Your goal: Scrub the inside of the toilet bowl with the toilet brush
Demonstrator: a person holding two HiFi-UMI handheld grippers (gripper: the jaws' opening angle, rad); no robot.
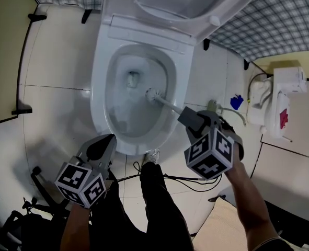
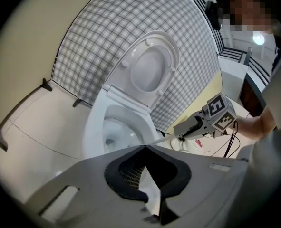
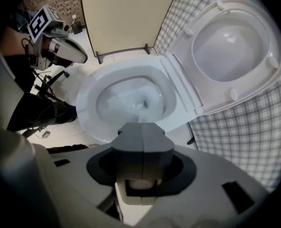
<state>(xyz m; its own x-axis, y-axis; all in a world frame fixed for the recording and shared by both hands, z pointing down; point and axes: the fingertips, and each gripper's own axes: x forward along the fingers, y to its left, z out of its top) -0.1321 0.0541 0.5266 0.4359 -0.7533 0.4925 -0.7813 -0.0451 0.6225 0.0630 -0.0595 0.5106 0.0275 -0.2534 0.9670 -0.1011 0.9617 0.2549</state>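
The white toilet (image 1: 98,77) stands open with its lid (image 1: 196,4) raised against the checked wall. My right gripper (image 1: 190,117) is shut on the handle of the toilet brush, whose thin shaft (image 1: 169,104) slants down into the bowl. The brush head (image 1: 153,94) rests against the bowl's inner right wall, just right of the drain. In the right gripper view the jaws clamp the pale handle (image 3: 139,182) and the bowl (image 3: 90,96) lies straight ahead. My left gripper (image 1: 105,144) hovers shut and empty by the bowl's near rim; its view shows the right gripper (image 2: 193,126) and the shaft (image 2: 166,137).
A white appliance (image 1: 276,101) with a red mark and a small blue object (image 1: 237,102) sit on the floor to the right. Black cables (image 1: 196,183) run across the tiles by the person's shoe (image 1: 153,156). Dark gear (image 1: 23,216) stands at lower left.
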